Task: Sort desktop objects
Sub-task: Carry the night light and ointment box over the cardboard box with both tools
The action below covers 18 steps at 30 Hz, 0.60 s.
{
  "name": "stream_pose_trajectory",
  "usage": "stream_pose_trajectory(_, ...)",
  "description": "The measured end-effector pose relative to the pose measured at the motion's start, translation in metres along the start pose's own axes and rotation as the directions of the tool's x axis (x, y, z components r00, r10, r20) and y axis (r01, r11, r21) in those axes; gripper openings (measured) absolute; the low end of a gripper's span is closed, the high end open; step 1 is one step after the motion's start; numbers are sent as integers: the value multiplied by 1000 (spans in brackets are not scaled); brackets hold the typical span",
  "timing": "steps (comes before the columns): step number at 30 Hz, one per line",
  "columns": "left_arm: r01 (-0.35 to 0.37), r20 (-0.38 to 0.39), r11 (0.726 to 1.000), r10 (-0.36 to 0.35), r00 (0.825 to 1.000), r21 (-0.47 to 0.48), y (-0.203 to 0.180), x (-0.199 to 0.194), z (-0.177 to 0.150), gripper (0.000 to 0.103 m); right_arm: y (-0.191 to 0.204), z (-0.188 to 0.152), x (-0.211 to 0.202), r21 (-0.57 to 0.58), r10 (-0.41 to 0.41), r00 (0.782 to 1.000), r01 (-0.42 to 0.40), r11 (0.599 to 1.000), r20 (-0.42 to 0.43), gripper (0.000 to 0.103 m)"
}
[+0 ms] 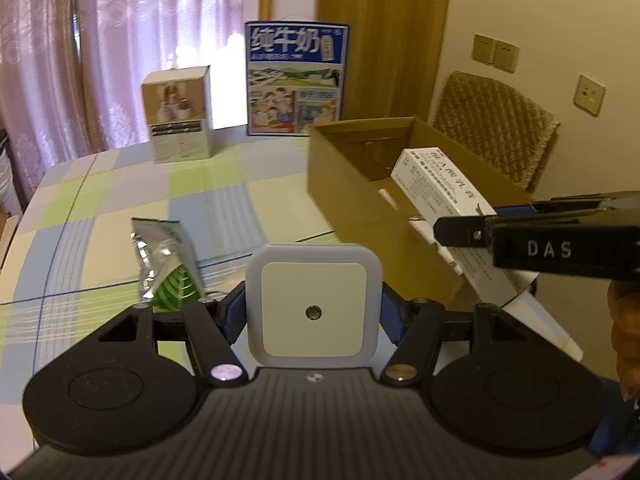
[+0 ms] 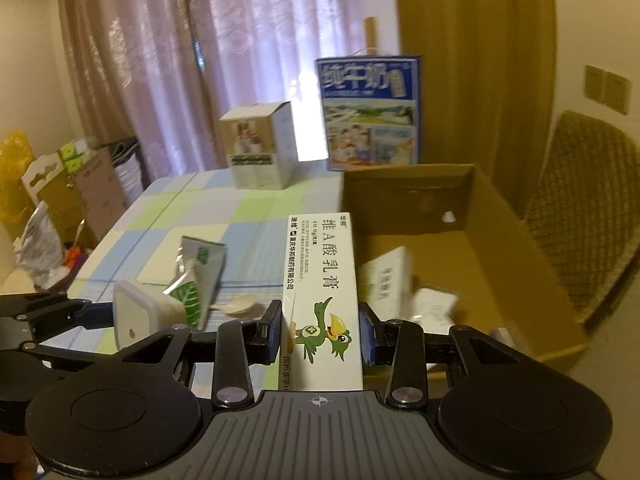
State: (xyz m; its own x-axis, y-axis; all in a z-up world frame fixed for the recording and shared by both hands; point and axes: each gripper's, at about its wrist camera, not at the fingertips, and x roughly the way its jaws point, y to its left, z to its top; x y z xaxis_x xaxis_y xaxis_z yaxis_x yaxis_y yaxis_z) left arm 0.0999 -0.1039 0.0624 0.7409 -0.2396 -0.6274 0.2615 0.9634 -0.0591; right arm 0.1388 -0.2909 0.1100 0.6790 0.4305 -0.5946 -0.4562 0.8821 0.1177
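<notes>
Cardboard box (image 2: pixel 516 248) holds white packets (image 2: pixel 390 280); grippers carry more.

Behind the table (image 1: pixel 120 208), with its checked cloth of green, blue and cream squares, pinkish sheer curtains (image 1: pixel 132 40) cover a bright window, and a tan drape (image 1: pixel 380 40) hangs beside them. A woven wicker chair (image 1: pixel 496 128) stands against the cream wall, which carries several wall sockets (image 1: pixel 496 54). In the right wrist view, the floor left of the table holds cardboard boxes (image 2: pixel 96 188), a yellow bag (image 2: pixel 14 168) and a crumpled plastic bag (image 2: pixel 38 252).
</notes>
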Motion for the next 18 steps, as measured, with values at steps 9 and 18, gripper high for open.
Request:
stream_pose_trajectory(9,48,10,998,-49,999,49,-42,2,15,61,-48,0,-27,63,-57,998,54,996,31,35)
stream_pose_trajectory(18,95,9,992,-96,995,87,-76,17,33,61,-92,-2,-39,110,-104,994,100,989,37,35)
